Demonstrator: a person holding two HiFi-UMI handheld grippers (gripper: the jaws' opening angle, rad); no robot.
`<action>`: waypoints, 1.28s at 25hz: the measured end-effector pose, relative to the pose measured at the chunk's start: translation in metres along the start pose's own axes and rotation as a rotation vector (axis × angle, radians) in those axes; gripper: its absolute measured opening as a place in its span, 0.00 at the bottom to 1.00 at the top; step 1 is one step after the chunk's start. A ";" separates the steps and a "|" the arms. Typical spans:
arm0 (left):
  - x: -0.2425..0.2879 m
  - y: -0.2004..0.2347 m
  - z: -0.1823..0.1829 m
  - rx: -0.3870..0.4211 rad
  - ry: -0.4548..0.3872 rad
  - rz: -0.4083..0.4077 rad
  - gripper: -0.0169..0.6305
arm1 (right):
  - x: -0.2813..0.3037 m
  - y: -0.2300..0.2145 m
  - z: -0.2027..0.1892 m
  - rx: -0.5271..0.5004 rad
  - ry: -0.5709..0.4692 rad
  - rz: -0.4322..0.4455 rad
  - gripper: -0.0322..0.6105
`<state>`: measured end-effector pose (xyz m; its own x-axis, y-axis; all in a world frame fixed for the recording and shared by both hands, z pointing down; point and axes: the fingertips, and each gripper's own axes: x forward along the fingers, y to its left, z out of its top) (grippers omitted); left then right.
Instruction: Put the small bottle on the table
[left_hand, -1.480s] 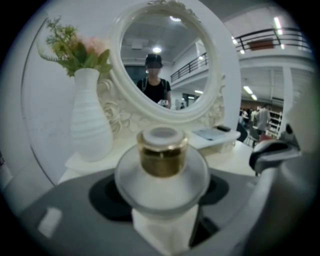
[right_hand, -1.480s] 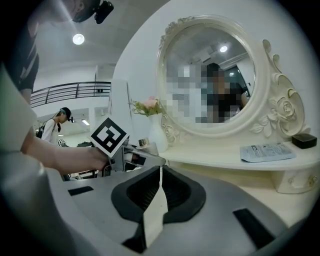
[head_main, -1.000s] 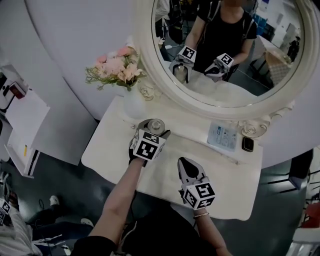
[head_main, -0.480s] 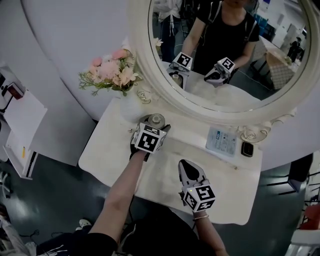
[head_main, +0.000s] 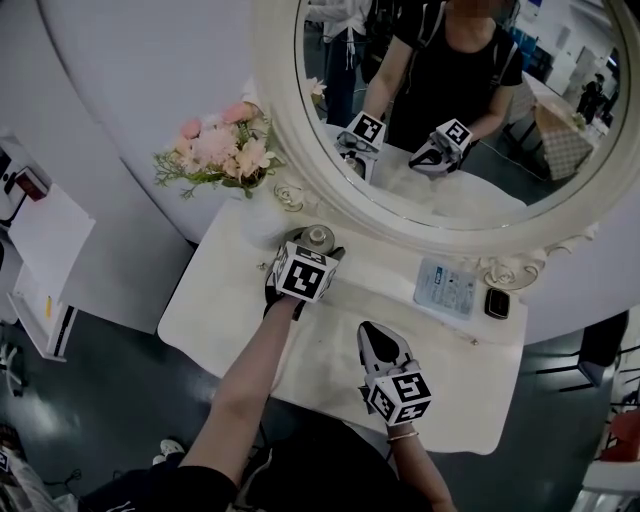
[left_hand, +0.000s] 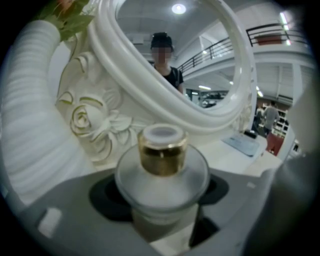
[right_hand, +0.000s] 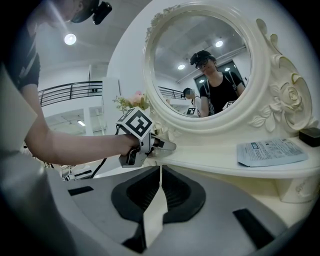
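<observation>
The small bottle (head_main: 318, 238) is frosted glass with a gold collar and a white top. It stands upright between the jaws of my left gripper (head_main: 316, 246), which is shut on its body, at the back left of the white dressing table (head_main: 225, 300) close to the mirror frame. The left gripper view shows the bottle (left_hand: 162, 167) filling the gap of the left gripper (left_hand: 162, 200). Whether its base touches the tabletop is hidden. My right gripper (head_main: 376, 338) hovers over the front middle of the table, shut and empty. Its own view shows that right gripper (right_hand: 160, 175) with the jaws pressed together.
A white ribbed vase (head_main: 262, 215) with pink flowers (head_main: 215, 150) stands just left of the bottle. The carved oval mirror frame (head_main: 300, 170) rises right behind it. A printed leaflet (head_main: 446, 278) and a small dark object (head_main: 497, 303) lie at the back right.
My left gripper has carried the bottle a little farther back and right, toward the mirror frame. The right gripper has stayed nearly in place.
</observation>
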<state>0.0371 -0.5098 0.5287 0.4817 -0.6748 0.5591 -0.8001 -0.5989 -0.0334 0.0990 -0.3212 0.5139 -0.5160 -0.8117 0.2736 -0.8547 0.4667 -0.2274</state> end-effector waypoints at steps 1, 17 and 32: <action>0.001 0.000 0.000 0.000 0.002 0.000 0.55 | 0.001 0.000 0.000 0.000 0.002 0.001 0.06; 0.002 0.004 0.003 -0.019 -0.006 0.028 0.56 | -0.004 0.011 -0.003 0.009 0.002 0.017 0.06; -0.039 -0.001 -0.007 -0.086 -0.077 0.036 0.55 | -0.016 0.023 -0.002 -0.016 -0.011 0.023 0.06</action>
<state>0.0163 -0.4802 0.5134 0.4757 -0.7282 0.4934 -0.8434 -0.5369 0.0209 0.0878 -0.2967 0.5060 -0.5350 -0.8046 0.2577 -0.8434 0.4907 -0.2188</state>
